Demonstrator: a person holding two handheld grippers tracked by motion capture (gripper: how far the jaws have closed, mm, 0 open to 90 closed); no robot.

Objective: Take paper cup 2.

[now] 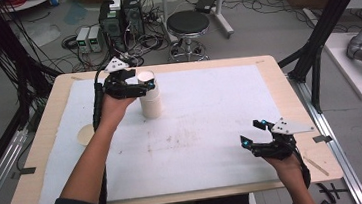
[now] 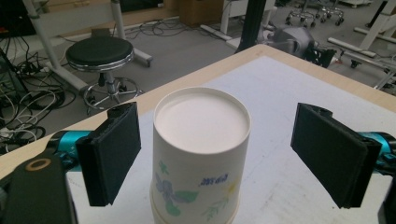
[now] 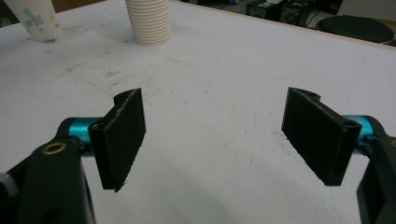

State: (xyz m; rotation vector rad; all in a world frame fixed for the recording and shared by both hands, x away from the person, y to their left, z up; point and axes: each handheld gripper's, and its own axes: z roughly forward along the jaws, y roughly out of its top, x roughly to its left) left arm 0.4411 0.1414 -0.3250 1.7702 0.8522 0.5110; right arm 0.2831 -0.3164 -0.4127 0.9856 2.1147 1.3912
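A stack of upturned paper cups (image 1: 150, 102) stands on the white mat (image 1: 206, 119) at the back left. The top cup (image 2: 201, 154) has a flower print and its white base faces up. My left gripper (image 1: 146, 83) is open with its jaws on either side of that top cup (image 1: 146, 77), not touching it; in the left gripper view the left gripper (image 2: 223, 156) shows gaps on both sides. My right gripper (image 1: 252, 132) hovers open over the mat's front right with nothing between its jaws, as the right gripper view shows for the right gripper (image 3: 219, 135).
A single flower-print cup (image 1: 86, 135) stands upright at the mat's left edge, also the single cup (image 3: 35, 18) left of the ribbed stack (image 3: 149, 21). A black stool (image 1: 188, 23) and cables lie beyond the table's far edge. The mat carries faint brown stains.
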